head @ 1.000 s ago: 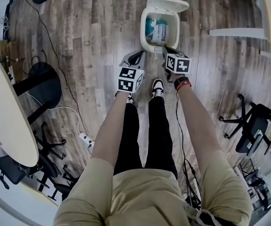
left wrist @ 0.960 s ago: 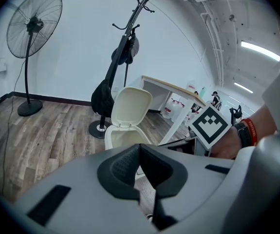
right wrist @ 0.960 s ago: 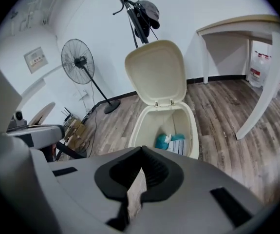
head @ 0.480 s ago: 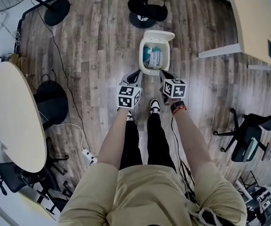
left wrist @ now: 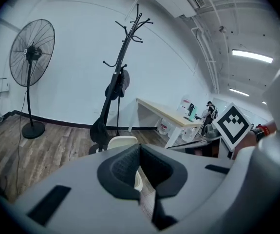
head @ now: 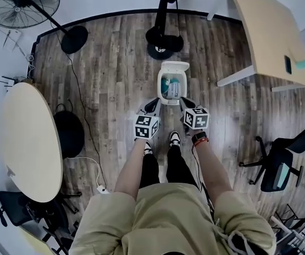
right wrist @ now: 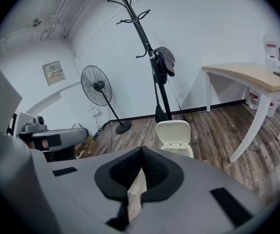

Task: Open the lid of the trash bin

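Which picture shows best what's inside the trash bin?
The head view: it looks straight down into the open trash bin, showing something teal and white inside. The right gripper view shows only its raised lid; the left gripper view, just the lid's top.

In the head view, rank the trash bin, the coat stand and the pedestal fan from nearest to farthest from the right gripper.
1. Trash bin: lid open, on the floor just ahead of the right gripper.
2. Coat stand: its round base stands beyond the bin, straight ahead.
3. Pedestal fan: far off to the left, near the wall.
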{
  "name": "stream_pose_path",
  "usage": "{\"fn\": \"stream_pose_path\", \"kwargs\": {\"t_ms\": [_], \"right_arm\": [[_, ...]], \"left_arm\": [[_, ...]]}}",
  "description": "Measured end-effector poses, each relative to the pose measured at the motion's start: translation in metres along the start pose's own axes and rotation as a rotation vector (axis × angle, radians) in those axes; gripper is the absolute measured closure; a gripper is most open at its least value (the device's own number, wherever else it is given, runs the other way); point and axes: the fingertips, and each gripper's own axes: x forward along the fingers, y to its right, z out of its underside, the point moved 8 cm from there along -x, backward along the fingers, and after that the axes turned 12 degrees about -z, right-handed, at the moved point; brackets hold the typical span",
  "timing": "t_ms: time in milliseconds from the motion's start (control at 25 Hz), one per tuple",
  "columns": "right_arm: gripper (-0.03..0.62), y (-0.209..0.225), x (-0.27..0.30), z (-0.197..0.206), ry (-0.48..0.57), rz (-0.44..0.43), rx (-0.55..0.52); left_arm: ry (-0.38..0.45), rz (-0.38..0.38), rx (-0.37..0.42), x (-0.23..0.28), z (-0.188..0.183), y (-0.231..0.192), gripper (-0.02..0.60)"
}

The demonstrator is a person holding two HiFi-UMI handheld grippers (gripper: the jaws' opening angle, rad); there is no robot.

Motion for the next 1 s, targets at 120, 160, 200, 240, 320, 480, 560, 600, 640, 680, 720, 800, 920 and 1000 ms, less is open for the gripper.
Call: {"fn": "stream_pose_path", "kwargs": {"t_ms": [120, 160, 200, 240, 320, 480, 560, 600, 640, 680, 720, 800, 920, 1000], "right_arm": [[0.58, -0.018, -0.027, -0.012, -0.004, 0.002, -0.015], [0.58, -0.024, -0.035, -0.016, 0.0, 0.005, -0.023], [0.58, -0.03, -0.042, -0.02, 0.008, 0.008, -0.029], [0.58, -0.036, -0.049, -0.025, 0.018, 0.012, -0.034], [0.58, -0.049, -0.064, -0.033, 0.037, 0.022, -0.05], [0.58, -0.074, -0.092, -0.05, 0.072, 0.029, -0.079], [0.579, -0.084, -0.104, -0.061, 0.099, 0.028, -0.09], [0.579, -0.088, -0.109, -0.067, 0.115, 0.023, -0.095], [0.579, -0.092, -0.115, -0.072, 0.132, 0.017, -0.098], [0.579, -0.096, -0.122, -0.076, 0.149, 0.009, -0.102], [0.579, -0.099, -0.129, -0.079, 0.163, 0.002, -0.108], [0.579, -0.108, -0.144, -0.085, 0.185, -0.001, -0.135], [0.579, -0.12, -0.16, -0.097, 0.228, -0.001, -0.171], [0.579, -0.125, -0.17, -0.103, 0.252, -0.003, -0.18]], "left_arm": [[0.026, 0.0, 0.019, -0.026, -0.02, 0.012, 0.557], [0.033, -0.003, 0.028, -0.035, -0.027, 0.014, 0.557], [0.038, -0.007, 0.037, -0.042, -0.034, 0.016, 0.557], [0.044, -0.013, 0.045, -0.049, -0.04, 0.017, 0.557], [0.056, -0.026, 0.053, -0.063, -0.052, 0.018, 0.557], [0.094, -0.046, 0.066, -0.092, -0.076, 0.025, 0.557], [0.117, -0.055, 0.076, -0.103, -0.091, 0.028, 0.557], [0.129, -0.058, 0.078, -0.108, -0.099, 0.029, 0.557], [0.141, -0.059, 0.078, -0.113, -0.106, 0.031, 0.557], [0.151, -0.058, 0.078, -0.117, -0.111, 0.034, 0.557], [0.16, -0.057, 0.078, -0.123, -0.115, 0.038, 0.557], [0.176, -0.059, 0.078, -0.135, -0.122, 0.044, 0.557], [0.212, -0.071, 0.089, -0.151, -0.139, 0.051, 0.557], [0.238, -0.078, 0.094, -0.16, -0.147, 0.057, 0.557]]}}
